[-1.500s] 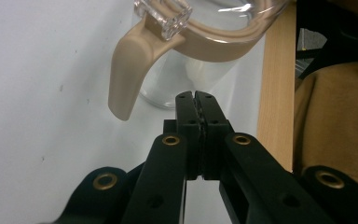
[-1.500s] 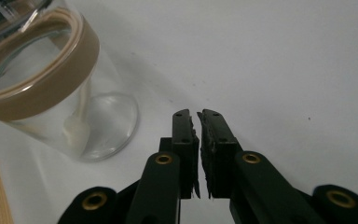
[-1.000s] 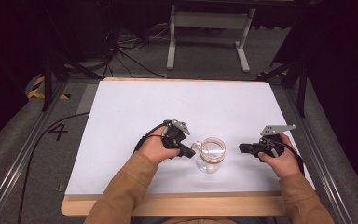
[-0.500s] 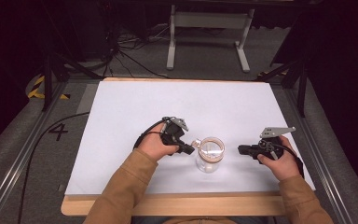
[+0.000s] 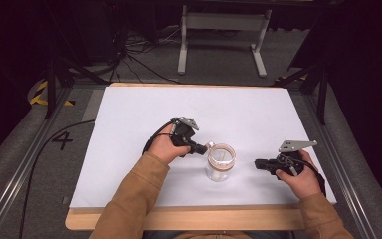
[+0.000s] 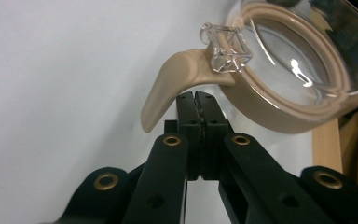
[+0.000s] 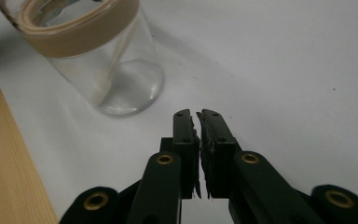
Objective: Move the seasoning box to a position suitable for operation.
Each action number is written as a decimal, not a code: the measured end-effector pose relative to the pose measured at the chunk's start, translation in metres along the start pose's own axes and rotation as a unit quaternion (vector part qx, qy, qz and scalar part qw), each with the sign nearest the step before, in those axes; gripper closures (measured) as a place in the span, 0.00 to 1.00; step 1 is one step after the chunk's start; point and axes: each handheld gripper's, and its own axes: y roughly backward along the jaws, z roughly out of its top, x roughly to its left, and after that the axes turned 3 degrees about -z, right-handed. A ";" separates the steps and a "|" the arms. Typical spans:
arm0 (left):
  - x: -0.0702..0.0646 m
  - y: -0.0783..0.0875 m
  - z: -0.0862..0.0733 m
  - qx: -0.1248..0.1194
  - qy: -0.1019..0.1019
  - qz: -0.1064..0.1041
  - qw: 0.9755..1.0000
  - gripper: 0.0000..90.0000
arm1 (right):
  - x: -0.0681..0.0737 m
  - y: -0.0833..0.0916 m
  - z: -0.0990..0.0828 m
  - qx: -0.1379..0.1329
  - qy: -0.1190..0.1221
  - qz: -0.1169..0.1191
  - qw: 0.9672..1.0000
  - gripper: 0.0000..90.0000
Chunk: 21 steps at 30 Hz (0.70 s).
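Left gripper (image 5: 199,147) sat at the jar's tan latch, jaws clenched together with nothing between them; in the left gripper view (image 6: 197,98) the tips pressed up under the curved tan lever (image 6: 168,91) just below the clear hinge tab (image 6: 226,49). Compared with a second ago it had edged slightly left and away from the rim, tips staying on the lever side, so the move read as a small nudge or reset on the latch, not a grasp. Glass jar (image 5: 220,163) stood upright on the white tabletop (image 5: 129,124), near the front edge, between the two hands, same spot as before. Its lid (image 6: 303,60) looked seated in the tan ring; whether the latch was freed could not be told. Right gripper (image 5: 258,163) had slid a bit leftward toward the jar, jaws closed on nothing, tips (image 7: 198,116) near the jar's base (image 7: 121,95) but apart from it. Likely meaning: lid opening was barely under way, with the right side coming in to brace the jar.
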 end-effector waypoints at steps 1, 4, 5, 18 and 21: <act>0.002 0.000 0.000 -0.004 0.004 0.002 1.000 1.00 | 0.002 0.000 0.001 -0.002 0.002 0.002 1.000 0.96; 0.003 0.000 -0.001 -0.001 0.006 0.007 1.000 1.00 | 0.007 -0.002 0.004 -0.005 0.011 0.002 1.000 0.97; 0.003 0.001 -0.001 -0.002 0.004 0.011 1.000 1.00 | 0.009 -0.003 0.005 -0.006 0.013 0.003 1.000 0.97; -0.008 0.040 -0.013 -0.038 0.018 0.051 0.998 1.00 | 0.023 -0.031 0.019 0.007 0.054 0.022 0.998 1.00; -0.007 0.050 -0.021 -0.045 0.029 0.064 0.997 1.00 | 0.024 -0.038 0.022 0.012 0.062 0.023 0.998 1.00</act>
